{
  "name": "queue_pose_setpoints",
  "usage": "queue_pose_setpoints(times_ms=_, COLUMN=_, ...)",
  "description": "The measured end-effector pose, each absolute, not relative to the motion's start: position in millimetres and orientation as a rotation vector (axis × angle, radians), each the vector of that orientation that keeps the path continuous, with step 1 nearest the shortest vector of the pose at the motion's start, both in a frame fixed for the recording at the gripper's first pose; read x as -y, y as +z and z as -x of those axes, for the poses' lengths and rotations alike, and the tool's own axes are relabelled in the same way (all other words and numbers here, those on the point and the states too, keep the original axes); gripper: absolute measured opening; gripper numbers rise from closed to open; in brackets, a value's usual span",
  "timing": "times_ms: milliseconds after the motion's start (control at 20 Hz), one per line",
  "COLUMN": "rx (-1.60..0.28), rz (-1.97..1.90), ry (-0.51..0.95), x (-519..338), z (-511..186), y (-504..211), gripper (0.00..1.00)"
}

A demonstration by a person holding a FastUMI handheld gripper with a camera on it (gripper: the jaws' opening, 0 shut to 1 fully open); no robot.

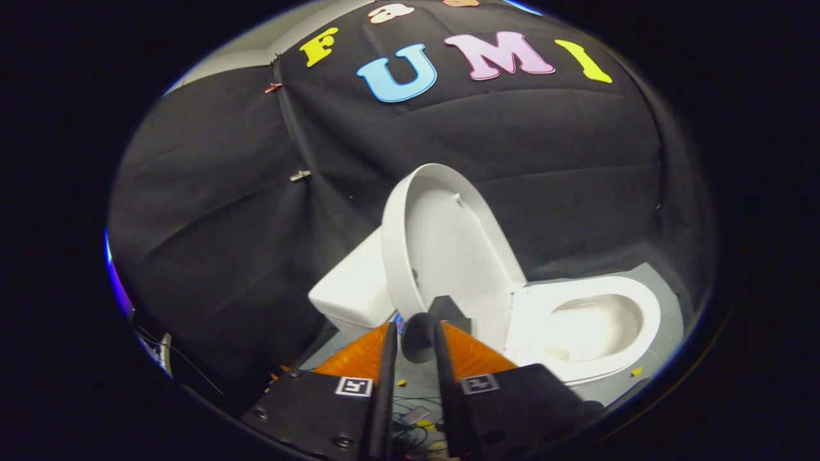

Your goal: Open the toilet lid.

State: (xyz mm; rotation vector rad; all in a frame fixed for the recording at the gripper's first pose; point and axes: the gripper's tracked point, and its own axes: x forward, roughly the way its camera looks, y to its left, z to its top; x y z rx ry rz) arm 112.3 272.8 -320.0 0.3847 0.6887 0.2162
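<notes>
A white toilet (596,320) stands on the floor against the black cloth wall. Its lid (448,243) is raised upright and leans back toward the tank (352,288), so the seat and bowl lie uncovered. My gripper (418,333) hangs some way in front of the toilet, and its fingertips overlap the lid's lower rim in the picture without touching it. The two fingers (387,371) stand close together with only a narrow slit between them and hold nothing.
Grey floor (666,301) runs around the toilet's base. Loose cables and small bits (416,422) lie on the floor below the fingers. The black cloth wall (224,224) closes the space behind and to the left of the tank.
</notes>
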Motion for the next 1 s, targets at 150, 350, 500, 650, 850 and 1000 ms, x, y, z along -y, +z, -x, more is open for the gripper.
queue_pose_setpoints(times_ms=150, rx=-0.685, rz=-0.369, ry=0.207, x=-260, z=-107, y=-314, gripper=0.93)
queue_pose_setpoints(times_ms=350, rx=-0.614, rz=-0.326, ry=0.205, x=-244, z=-106, y=-275, gripper=0.99)
queue_pose_setpoints(times_ms=500, rx=-0.531, rz=-0.288, ry=0.195, x=-226, z=-106, y=-233, gripper=0.98)
queue_pose_setpoints(times_ms=650, rx=-0.435, rz=-0.213, ry=0.184, x=-205, z=-102, y=-183, gripper=0.99)
queue_pose_setpoints(times_ms=850, rx=-0.302, rz=-0.153, ry=0.156, x=-169, z=-92, y=-117, gripper=0.99)
queue_pose_setpoints(times_ms=1000, rx=-0.236, rz=-0.143, ry=0.113, x=-135, z=-75, y=-80, gripper=0.98)
